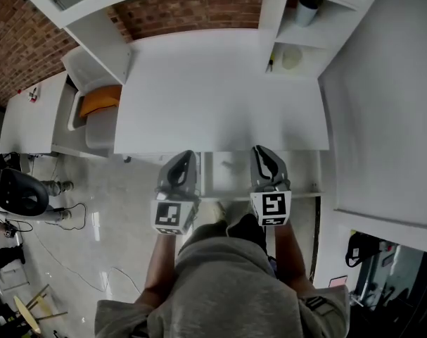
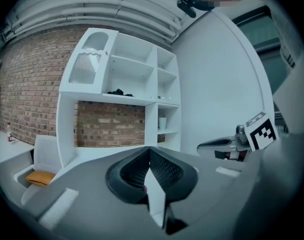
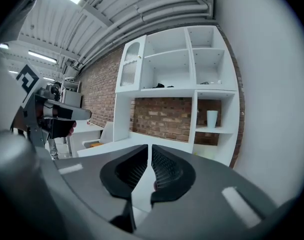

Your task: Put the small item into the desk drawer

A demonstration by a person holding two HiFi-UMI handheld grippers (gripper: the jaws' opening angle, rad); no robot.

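My left gripper [image 1: 184, 160] and right gripper [image 1: 263, 158] hover side by side over the front edge of the white desk [image 1: 220, 90]. Both are shut with nothing between the jaws. Below the edge, between and under them, a white drawer [image 1: 234, 176] shows; I cannot tell how far it stands out. A small pale round item [image 1: 292, 58] lies in the lower cubby of the shelf unit at the desk's back right, far from both grippers. In the left gripper view the right gripper [image 2: 217, 145] shows at the right. The right gripper view has the left gripper [image 3: 79, 115] at its left.
A white cup [image 1: 306, 9] stands on the shelf above the cubby. A white chair with an orange cushion [image 1: 100, 98] sits left of the desk. A black office chair [image 1: 16, 192] and cables are on the floor at the left. A white wall runs along the right.
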